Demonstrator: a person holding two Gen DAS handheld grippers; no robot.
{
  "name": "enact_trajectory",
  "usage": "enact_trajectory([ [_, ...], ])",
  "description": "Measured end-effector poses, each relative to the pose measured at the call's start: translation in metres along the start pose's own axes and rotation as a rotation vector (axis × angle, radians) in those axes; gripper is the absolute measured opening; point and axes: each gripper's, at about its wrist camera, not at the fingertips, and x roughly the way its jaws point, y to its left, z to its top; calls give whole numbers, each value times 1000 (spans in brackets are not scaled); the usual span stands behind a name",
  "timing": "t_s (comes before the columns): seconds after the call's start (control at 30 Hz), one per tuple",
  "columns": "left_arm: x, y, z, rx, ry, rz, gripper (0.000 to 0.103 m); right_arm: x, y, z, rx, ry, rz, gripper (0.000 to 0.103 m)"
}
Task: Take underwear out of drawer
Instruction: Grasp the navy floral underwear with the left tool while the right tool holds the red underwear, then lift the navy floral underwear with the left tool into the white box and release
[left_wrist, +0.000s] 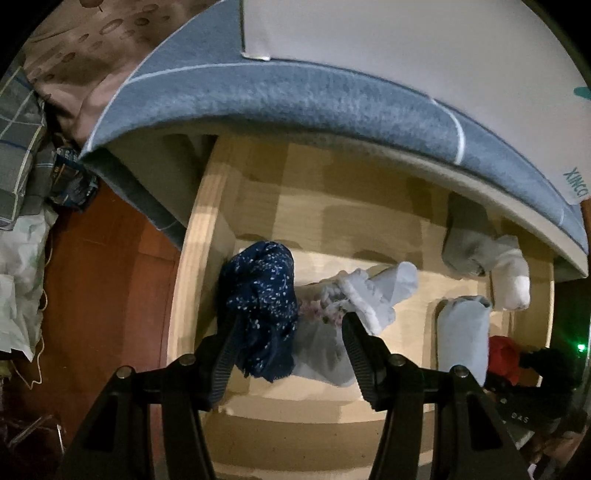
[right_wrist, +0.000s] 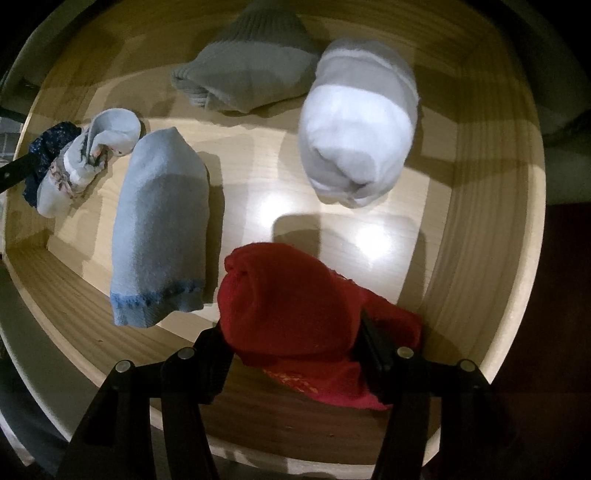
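Note:
An open wooden drawer (left_wrist: 199, 258) (right_wrist: 480, 258) holds several rolled garments. My left gripper (left_wrist: 290, 325) points down into its left end, jaws wide open. Between them lie a navy dotted underwear bundle (left_wrist: 258, 295) and a white floral piece (left_wrist: 325, 321); the left finger (left_wrist: 227, 343) brushes the navy cloth. At the drawer's front right, my right gripper (right_wrist: 291, 332) is shut on a red underwear piece (right_wrist: 288, 295), pads pressing both its sides; its lower edge hangs over the front wall. The red piece (left_wrist: 504, 354) also shows at the right edge of the left wrist view.
A light blue roll (right_wrist: 159, 229), a white-and-grey roll (right_wrist: 354, 147) and a grey roll (right_wrist: 243, 74) lie in the drawer. A blue-grey mat (left_wrist: 295, 99) overhangs the drawer's back. Red-brown floor (left_wrist: 103, 277) and piled cloth and bags (left_wrist: 18, 166) lie to the left.

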Motion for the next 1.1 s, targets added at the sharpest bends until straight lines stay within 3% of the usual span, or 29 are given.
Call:
enact_trajectory([
  [0.07,3,1,1,-2,-6,17,53,-4,2,2,2,0,3,57],
  [0.2,14,8,3,-39,47,7,24,-6,0,4,4,-2,10,58],
  [0.3,22,11,1,-36,71,9,16,-9,-2,5,6,-3,14,58],
  [0.47,27,7,-7,-3,121,-9,10,-6,-2,4,5,-2,17,58],
  [0.67,24,-2,-21,53,185,-40,9,-5,-2,4,5,-3,18,58],
  [0.97,-3,0,-32,80,170,-56,11,-6,-4,5,6,-6,20,58],
  [1.03,-5,1,-31,73,164,-71,24,-6,-3,5,7,-7,21,59],
  [1.07,-7,2,-30,65,160,-72,39,-7,-4,6,7,-8,21,59],
  [1.1,-8,3,-28,64,150,-70,46,-6,-3,6,7,-7,22,59],
])
